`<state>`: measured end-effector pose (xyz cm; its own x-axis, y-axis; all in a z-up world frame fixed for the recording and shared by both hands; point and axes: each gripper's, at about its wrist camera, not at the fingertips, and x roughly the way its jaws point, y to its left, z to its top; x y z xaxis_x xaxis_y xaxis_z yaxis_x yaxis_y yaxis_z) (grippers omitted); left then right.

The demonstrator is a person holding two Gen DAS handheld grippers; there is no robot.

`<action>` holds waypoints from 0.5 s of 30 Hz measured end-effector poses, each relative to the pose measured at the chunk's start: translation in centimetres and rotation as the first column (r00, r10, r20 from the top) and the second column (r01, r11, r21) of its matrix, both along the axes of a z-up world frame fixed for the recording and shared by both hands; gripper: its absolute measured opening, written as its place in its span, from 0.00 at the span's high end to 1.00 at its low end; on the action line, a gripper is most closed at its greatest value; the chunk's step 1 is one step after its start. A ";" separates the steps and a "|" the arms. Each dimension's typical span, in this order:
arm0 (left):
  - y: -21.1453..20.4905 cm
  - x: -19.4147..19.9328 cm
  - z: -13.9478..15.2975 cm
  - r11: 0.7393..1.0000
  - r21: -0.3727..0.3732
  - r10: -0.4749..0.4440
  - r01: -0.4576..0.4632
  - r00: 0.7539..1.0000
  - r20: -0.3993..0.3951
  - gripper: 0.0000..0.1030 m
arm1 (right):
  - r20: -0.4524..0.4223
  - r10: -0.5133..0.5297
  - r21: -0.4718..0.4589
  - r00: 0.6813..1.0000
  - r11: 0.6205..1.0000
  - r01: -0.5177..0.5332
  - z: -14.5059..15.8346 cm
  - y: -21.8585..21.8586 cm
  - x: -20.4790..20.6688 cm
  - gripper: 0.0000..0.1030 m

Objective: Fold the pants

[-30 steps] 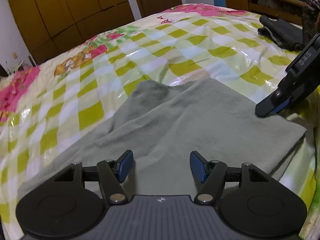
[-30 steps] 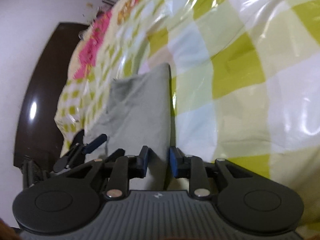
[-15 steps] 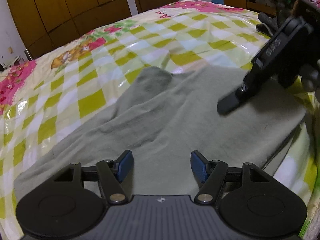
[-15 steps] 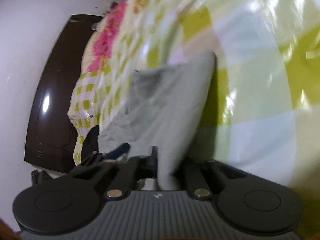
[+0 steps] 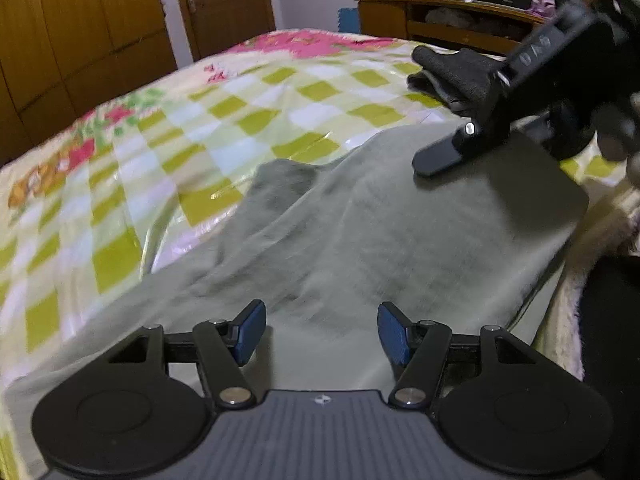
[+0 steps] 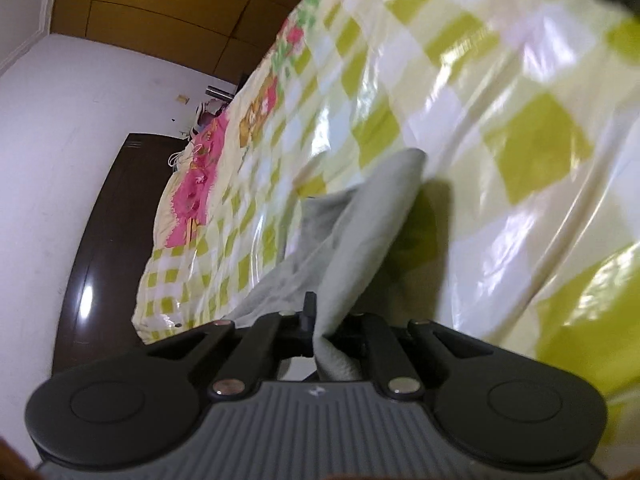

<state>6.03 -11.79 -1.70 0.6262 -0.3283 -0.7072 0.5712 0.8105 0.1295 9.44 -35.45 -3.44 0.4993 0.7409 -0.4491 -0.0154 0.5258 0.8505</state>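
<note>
Pants [image 5: 360, 232] on checkered bedspread [image 5: 168, 128], near edge, long axis left–right. Right gripper [image 6: 328, 332] clenched on right-end fabric, lifted. Left gripper [image 5: 320, 332] released, hovering over near-left portion, nearer free end. Fold likely runs leftward.

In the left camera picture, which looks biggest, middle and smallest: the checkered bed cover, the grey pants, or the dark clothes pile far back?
1. Bed cover, biggest.
2. Grey pants.
3. Dark clothes pile, smallest, though it lies farther from the camera, so it may only look that small.
</note>
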 end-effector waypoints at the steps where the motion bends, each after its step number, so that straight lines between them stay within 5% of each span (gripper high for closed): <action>1: 0.5 -0.4 0.3 1.000 0.002 0.007 -0.007 1.000 0.010 0.30 | 0.021 0.008 -0.043 1.000 0.999 -0.007 1.0 0.4 -0.2 0.95; 9: 10.1 -4.0 1.0 0.973 0.086 0.208 -0.215 0.975 0.074 0.28 | 0.141 0.147 -0.242 0.979 0.964 -0.110 6.9 8.5 -0.4 0.94; 15: 12.0 -4.7 -0.4 0.975 0.064 0.212 -0.212 0.977 0.013 0.28 | 0.151 0.289 -0.374 0.945 0.902 -0.216 9.3 16.2 0.5 0.92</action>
